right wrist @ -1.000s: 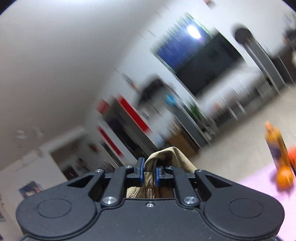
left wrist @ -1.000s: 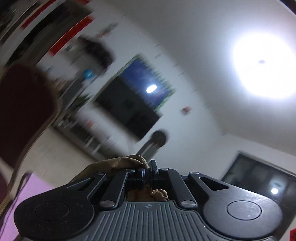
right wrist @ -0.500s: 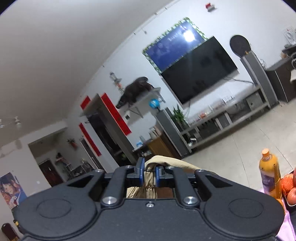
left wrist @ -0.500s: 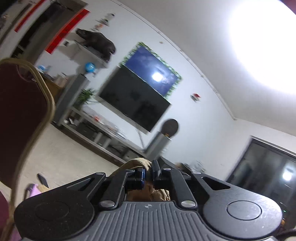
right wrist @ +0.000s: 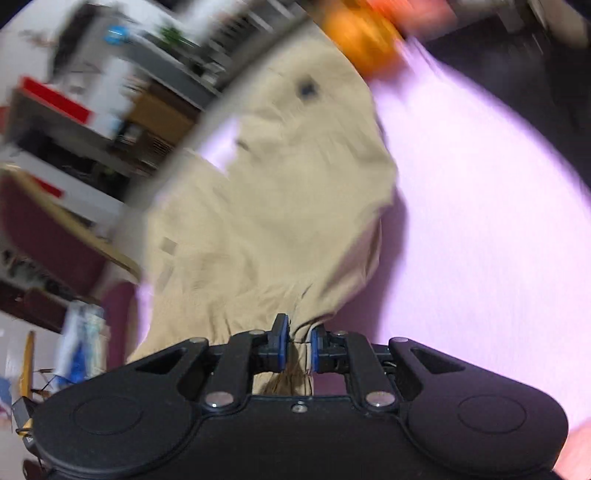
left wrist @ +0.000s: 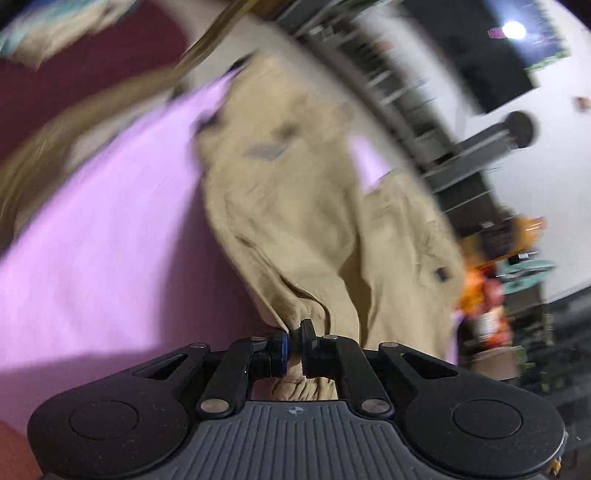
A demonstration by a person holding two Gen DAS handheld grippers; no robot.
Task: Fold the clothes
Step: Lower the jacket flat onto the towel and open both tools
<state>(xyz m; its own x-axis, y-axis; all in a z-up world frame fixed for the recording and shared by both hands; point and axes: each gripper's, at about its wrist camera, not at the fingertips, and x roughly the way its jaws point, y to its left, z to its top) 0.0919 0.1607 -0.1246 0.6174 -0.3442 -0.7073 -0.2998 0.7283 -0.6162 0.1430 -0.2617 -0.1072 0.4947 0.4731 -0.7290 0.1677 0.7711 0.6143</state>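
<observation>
A tan garment (left wrist: 314,206) with small dark labels lies spread away from me across a pink tablecloth (left wrist: 103,236). My left gripper (left wrist: 293,345) is shut on a bunched edge of it at the near side. The same garment (right wrist: 266,206) fills the middle of the right wrist view, and my right gripper (right wrist: 295,343) is shut on another bunched edge. Both views are blurred by motion.
A dark red chair with a gold frame (left wrist: 85,70) stands at the table's far left. Oranges (right wrist: 362,33) and an orange bottle (left wrist: 480,280) sit at the far right of the pink cloth (right wrist: 480,206). A TV and shelves line the wall beyond.
Both grippers have swung down from facing the wall and ceiling to facing the table. The held garment now lies out over the pink cloth.
</observation>
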